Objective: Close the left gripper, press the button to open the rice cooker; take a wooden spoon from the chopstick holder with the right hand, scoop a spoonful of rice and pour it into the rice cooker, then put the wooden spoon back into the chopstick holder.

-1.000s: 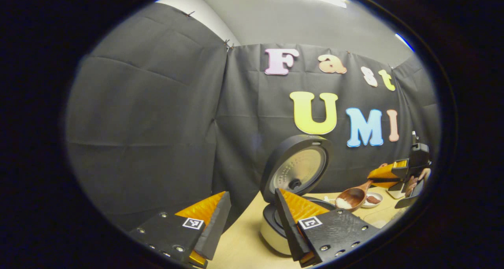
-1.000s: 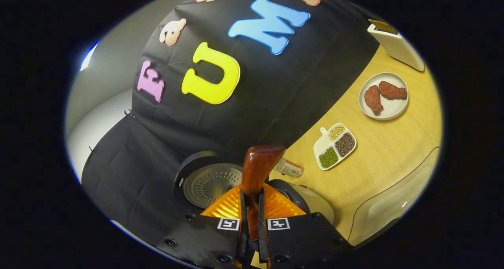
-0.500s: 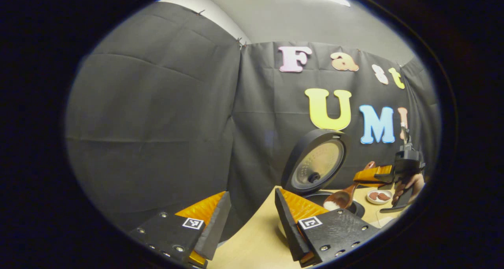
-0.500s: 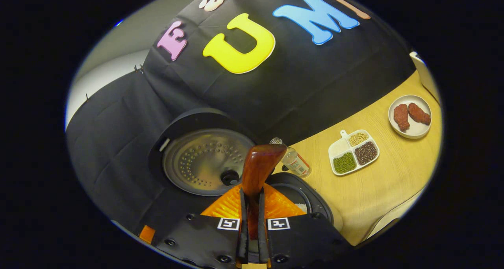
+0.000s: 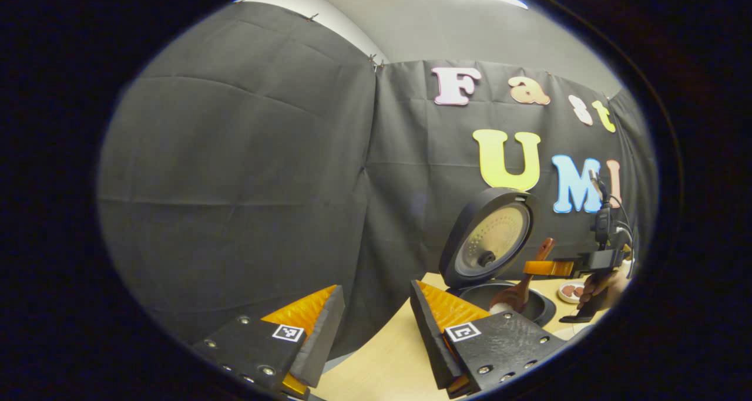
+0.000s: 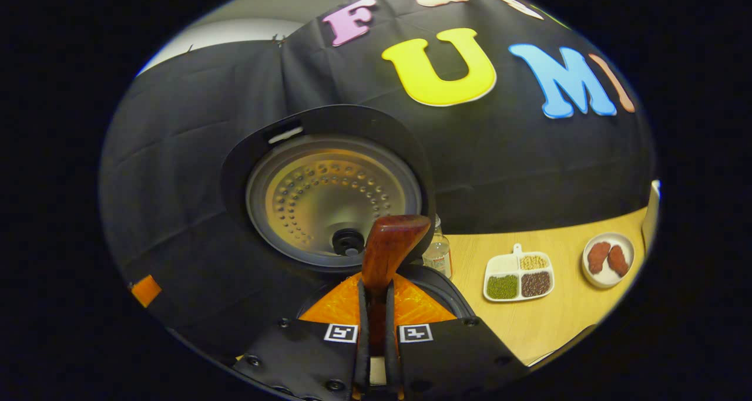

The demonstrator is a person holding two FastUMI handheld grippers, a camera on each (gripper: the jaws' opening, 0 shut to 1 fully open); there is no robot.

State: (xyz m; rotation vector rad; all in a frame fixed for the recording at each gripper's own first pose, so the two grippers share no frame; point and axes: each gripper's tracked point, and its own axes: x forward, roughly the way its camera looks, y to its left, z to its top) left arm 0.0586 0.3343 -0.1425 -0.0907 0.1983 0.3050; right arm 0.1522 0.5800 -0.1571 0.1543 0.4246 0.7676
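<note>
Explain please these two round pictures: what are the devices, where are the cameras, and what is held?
A person holds two hand tools, each with a claw and its own camera. In the left gripper view, the left claw is open and empty. Farther off, the right claw holds a wooden spoon over the open rice cooker. The right gripper view looks along the spoon's handle toward the raised lid. On the table stand a small bottle, a divided dish of beans and a plate of meat.

Recording booth, black cloth wall (image 5: 235,154), wooden table (image 6: 564,313)
</note>
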